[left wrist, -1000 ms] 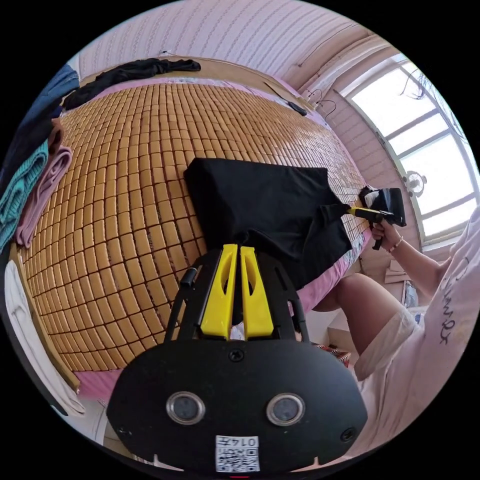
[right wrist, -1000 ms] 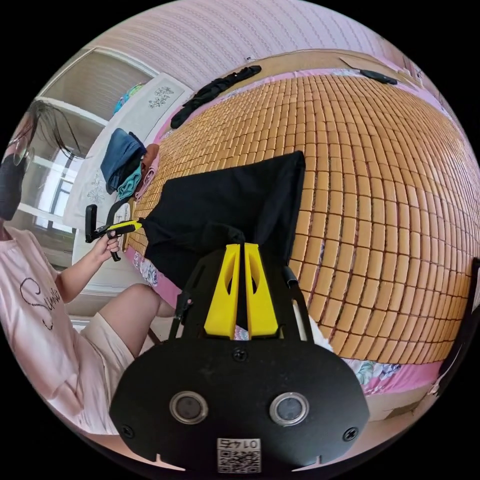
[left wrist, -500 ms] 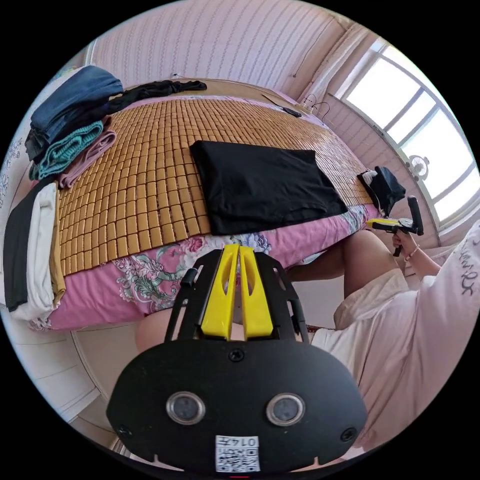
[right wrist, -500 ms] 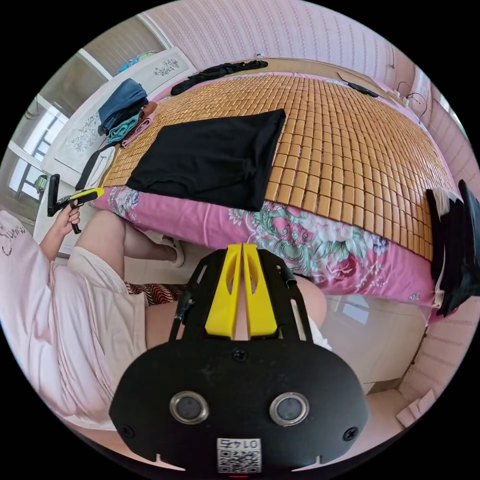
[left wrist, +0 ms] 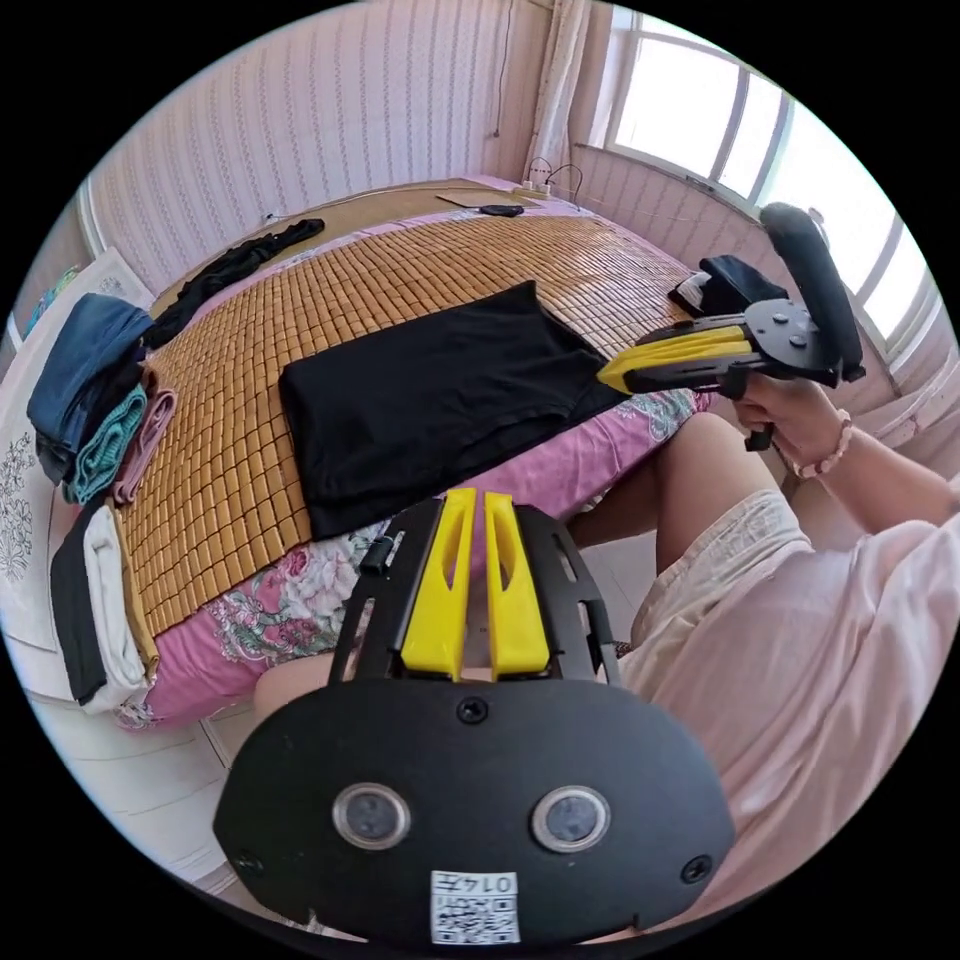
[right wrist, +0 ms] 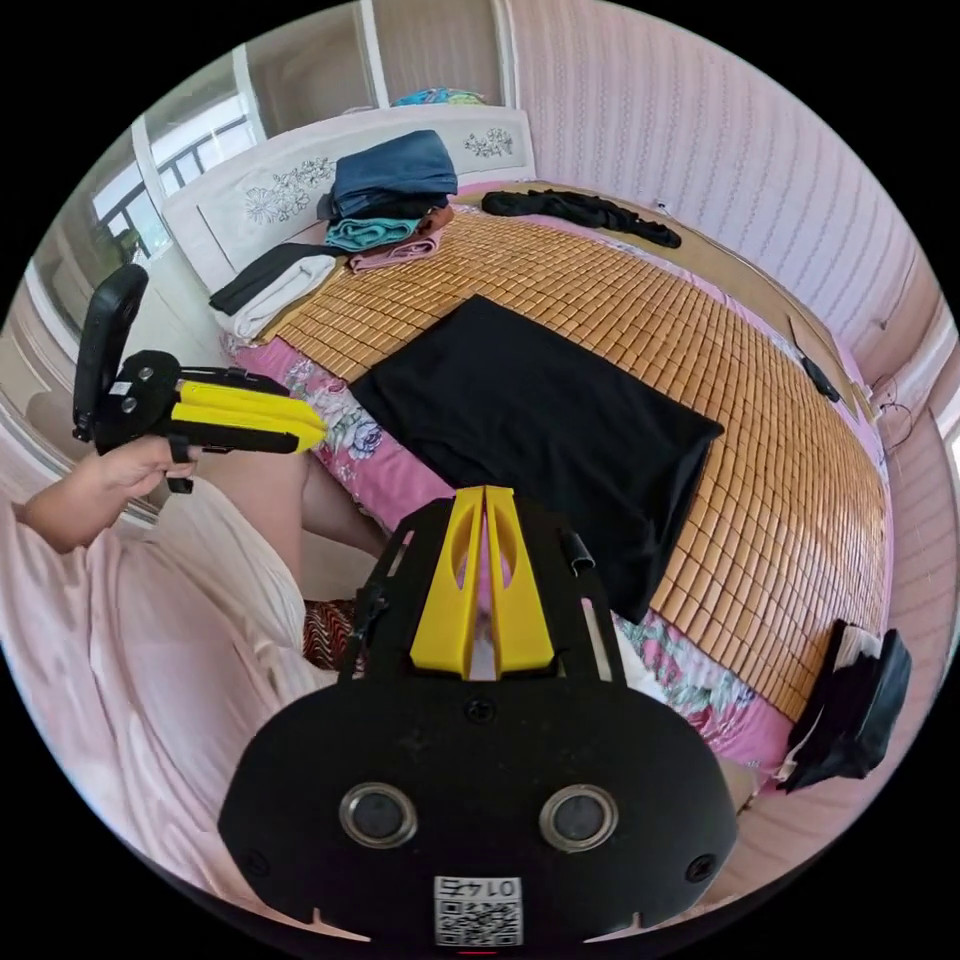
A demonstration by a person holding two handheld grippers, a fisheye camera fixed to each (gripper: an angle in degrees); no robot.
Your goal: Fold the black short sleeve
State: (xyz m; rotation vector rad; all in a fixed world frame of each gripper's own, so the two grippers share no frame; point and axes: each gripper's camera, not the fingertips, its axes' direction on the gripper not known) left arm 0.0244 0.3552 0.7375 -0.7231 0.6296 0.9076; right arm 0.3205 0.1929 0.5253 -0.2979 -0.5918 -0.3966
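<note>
The black short sleeve (left wrist: pixel 430 390) (right wrist: pixel 540 420) lies flat on the bamboo mat (left wrist: pixel 230 450) (right wrist: pixel 800 470), folded into a rectangle with one edge at the bed's near side. My left gripper (left wrist: pixel 472 498) is shut and empty, held off the bed over the person's knee; in the right gripper view the left gripper (right wrist: pixel 318 432) hovers beside the bed edge. My right gripper (right wrist: pixel 485 493) is shut with nothing in it. In the left gripper view the right gripper (left wrist: pixel 603 374) points at the shirt's near corner, just clear of it.
Folded blue, teal and pink clothes (left wrist: pixel 90 410) (right wrist: pixel 390 195) and a white-and-black pile (left wrist: pixel 90 590) (right wrist: pixel 270 280) sit at one end of the bed. A black garment (left wrist: pixel 235 265) (right wrist: pixel 580 210) lies at the far edge. Another dark pile (left wrist: pixel 730 285) (right wrist: pixel 850 700) sits at the other end.
Both grippers have let go of the shirt's lifted edge and drawn back off the bed toward the person. The shirt now lies flat and folded.
</note>
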